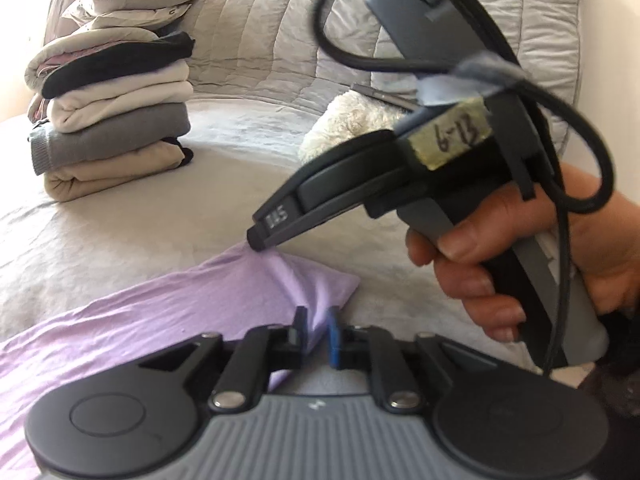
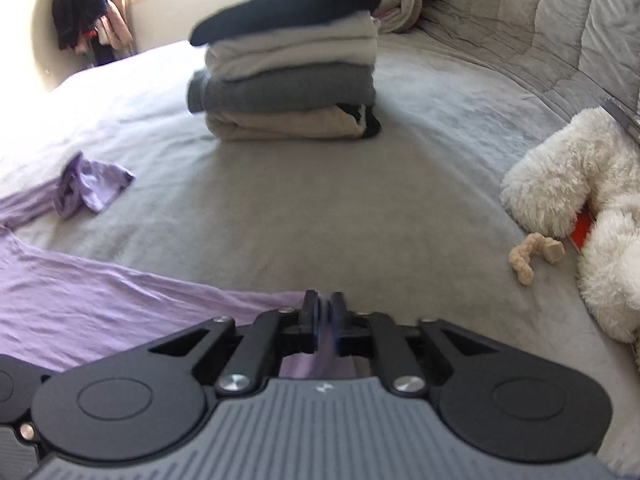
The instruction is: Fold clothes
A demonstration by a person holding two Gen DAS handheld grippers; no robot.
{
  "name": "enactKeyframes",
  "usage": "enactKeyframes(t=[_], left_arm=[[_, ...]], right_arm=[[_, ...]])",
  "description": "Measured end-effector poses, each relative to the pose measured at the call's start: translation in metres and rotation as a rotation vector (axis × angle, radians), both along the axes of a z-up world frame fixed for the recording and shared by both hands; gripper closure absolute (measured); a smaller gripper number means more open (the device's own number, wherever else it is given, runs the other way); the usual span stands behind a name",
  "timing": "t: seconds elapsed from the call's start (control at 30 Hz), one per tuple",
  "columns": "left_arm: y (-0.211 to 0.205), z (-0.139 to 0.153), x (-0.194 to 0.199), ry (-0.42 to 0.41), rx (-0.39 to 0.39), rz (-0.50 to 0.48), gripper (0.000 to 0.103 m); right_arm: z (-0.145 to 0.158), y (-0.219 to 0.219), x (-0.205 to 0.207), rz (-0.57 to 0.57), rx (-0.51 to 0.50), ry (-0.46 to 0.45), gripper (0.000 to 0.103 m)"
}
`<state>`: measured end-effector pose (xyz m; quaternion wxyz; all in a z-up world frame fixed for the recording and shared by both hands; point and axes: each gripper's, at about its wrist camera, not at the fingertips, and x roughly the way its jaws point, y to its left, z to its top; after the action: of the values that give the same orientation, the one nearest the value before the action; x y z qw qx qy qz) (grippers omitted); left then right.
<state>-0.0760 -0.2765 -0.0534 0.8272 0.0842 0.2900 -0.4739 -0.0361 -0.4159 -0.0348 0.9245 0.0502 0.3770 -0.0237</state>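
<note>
Both the left gripper (image 1: pixel 316 330) and right gripper (image 2: pixel 325 320) pinch the lilac shirt (image 2: pixel 100 304), spread at nine o'clock on the bed (image 2: pixel 300 208). A thin bite could slip. The folded stack (image 2: pixel 288 80) sits at twelve.

Both wrist views low over bed (image 1: pixel 120 240), facing shared folded stack (image 2: pixel 288 80)

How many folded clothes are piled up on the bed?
About 5 in the main stack: beige at the bottom, grey above, two cream layers, black on top. The cream pair may be one garment, and more folded bedding sits behind it.
</note>
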Motion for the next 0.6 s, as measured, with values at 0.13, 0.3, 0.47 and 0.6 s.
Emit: enactKeyframes(t=[0.13, 0.3, 0.47, 0.6], left_arm=[[0.027, 0.013, -0.005, -0.013, -0.021, 0.015, 0.063], [0.057, 0.016, 0.000, -0.048, 0.019, 0.062, 0.061], [0.088, 0.005, 0.007, 0.054, 0.041, 0.120, 0.061], [0.109, 0.002, -0.006, 0.121, 0.008, 0.123, 0.060]], right_arm=[[0.006, 0.005, -0.003, 0.038, 0.029, -0.020, 0.089], [0.008, 0.014, -0.005, 0.089, 0.062, -0.025, 0.089], [-0.002, 0.029, 0.000, 0.127, 0.021, 0.043, 0.089], [0.003, 0.026, -0.001, 0.083, 0.026, 0.036, 0.088]])
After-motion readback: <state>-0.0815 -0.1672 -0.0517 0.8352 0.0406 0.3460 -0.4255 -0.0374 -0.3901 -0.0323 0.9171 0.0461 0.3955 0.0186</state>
